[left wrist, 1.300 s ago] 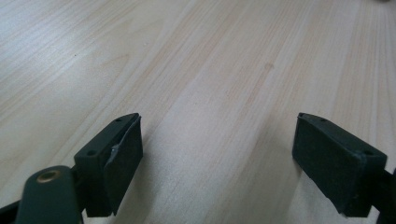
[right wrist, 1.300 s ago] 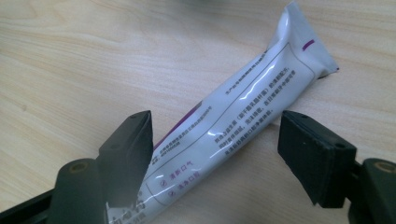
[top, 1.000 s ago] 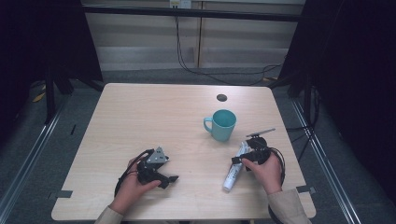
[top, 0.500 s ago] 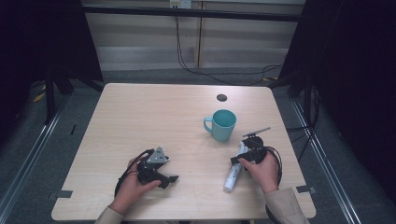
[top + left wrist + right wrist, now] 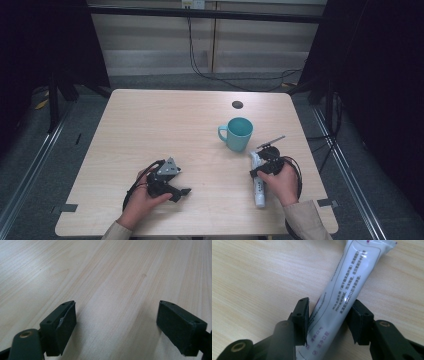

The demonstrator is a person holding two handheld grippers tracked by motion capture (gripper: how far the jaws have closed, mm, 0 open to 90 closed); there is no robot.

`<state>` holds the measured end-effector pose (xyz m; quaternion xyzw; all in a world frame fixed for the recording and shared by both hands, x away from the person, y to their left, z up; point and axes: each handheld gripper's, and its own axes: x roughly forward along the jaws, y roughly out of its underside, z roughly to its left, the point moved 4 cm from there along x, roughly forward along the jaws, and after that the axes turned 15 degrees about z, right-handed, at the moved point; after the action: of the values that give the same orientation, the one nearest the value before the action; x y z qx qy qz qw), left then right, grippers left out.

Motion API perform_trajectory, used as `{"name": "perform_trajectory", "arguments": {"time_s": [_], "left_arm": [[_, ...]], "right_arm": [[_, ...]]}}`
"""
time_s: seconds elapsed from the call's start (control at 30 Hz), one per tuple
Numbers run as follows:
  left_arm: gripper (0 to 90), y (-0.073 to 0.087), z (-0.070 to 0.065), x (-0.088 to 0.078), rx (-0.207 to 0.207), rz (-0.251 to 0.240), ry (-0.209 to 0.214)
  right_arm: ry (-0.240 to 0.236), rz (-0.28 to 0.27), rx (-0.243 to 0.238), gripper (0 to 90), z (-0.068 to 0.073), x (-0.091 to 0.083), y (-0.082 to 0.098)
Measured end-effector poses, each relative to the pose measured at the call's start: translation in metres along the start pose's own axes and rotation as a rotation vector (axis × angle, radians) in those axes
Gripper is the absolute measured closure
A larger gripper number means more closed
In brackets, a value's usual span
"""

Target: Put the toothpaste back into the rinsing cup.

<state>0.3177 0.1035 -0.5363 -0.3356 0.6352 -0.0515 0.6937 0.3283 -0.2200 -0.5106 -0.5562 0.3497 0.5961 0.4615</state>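
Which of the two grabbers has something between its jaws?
The right hand-held gripper: its jaws have just been closing around the white tube lying on the table. The left hand-held gripper is wide open over bare wood.

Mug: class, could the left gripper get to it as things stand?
Probably yes. The left gripper has open jaws with nothing between them, and bare table lies between it and the mug; the tube lies off to the side.
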Motion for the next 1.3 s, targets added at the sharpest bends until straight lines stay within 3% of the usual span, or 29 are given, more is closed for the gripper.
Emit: {"name": "perform_trajectory", "arguments": {"time_s": [0.37, 0.5, 0.7, 0.8, 1.0, 1.3], "left_arm": [[16.0, 0.0, 0.0, 0.0, 0.0, 0.0, 0.0], [16.0, 0.0, 0.0, 0.0, 0.0, 0.0, 0.0], [16.0, 0.0, 0.0, 0.0, 0.001, 0.0, 0.001], [16.0, 0.0, 0.0, 0.0, 0.001, 0.001, 0.002], [16.0, 0.0, 0.0, 0.0, 0.001, 0.001, 0.002], [16.0, 0.0, 0.0, 0.0, 0.001, 0.0, 0.002]], "right_arm": [[0.044, 0.041, -0.011, 55.7, 0.004, 0.0, -0.004], [0.015, 0.038, -0.024, 70.8, 0.007, 0.0, -0.004], [0.005, 0.039, -0.055, 75.2, 0.01, -0.001, -0.004], [-0.082, -0.019, -0.053, 75.3, 0.011, -0.006, -0.003], [-0.117, -0.121, -0.091, 75.2, 0.014, -0.017, -0.002], [-0.181, -0.295, -0.108, 75.1, 0.014, -0.034, -0.004]]}}
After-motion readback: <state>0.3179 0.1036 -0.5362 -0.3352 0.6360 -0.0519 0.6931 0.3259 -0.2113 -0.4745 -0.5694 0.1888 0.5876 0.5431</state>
